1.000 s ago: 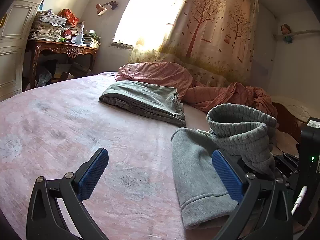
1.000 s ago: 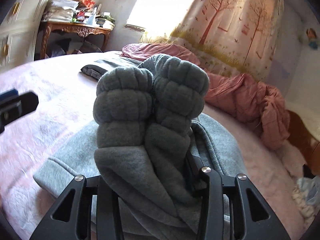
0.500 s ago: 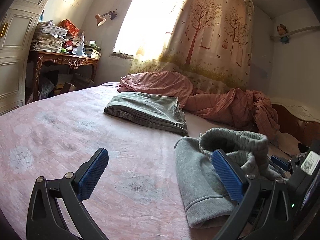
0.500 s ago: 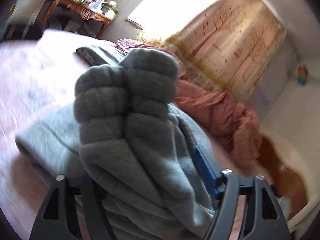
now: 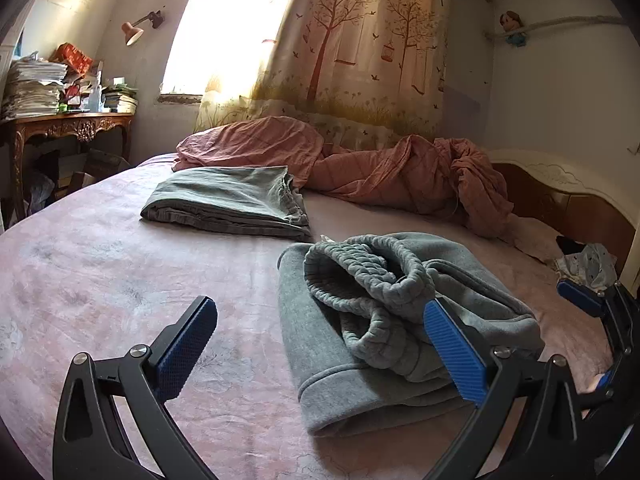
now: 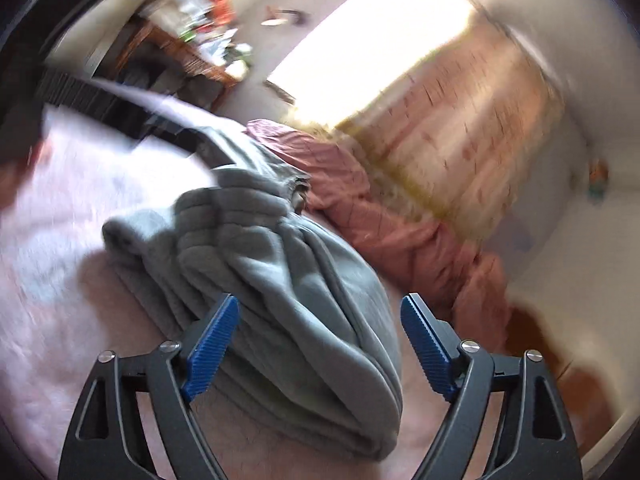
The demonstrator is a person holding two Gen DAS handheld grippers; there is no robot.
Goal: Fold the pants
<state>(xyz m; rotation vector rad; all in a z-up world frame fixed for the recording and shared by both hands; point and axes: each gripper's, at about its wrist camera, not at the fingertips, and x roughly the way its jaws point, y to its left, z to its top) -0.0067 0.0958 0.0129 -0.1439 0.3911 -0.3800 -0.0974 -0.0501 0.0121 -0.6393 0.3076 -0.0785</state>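
Grey sweatpants (image 5: 352,320) lie folded in a bundle on the pink bed sheet (image 5: 120,280), ribbed cuffs (image 5: 368,276) flopped on top. My left gripper (image 5: 320,352) is open and empty, its right pad beside the bundle's near edge. My right gripper (image 6: 320,344) is open with the pants (image 6: 280,272) lying between and beyond its blue pads; that view is blurred. The right gripper also shows at the left wrist view's right edge (image 5: 588,304).
A folded grey-green garment (image 5: 228,200) lies farther back on the bed. A crumpled pink duvet (image 5: 400,176) runs along the curtain side. A cluttered wooden desk (image 5: 68,128) stands at the left. The wooden headboard (image 5: 580,204) is at the right.
My right gripper lowered the pants' cuffed legs onto the bundle, opened and let go. The raised cuffs have dropped flat. My left gripper stayed open.
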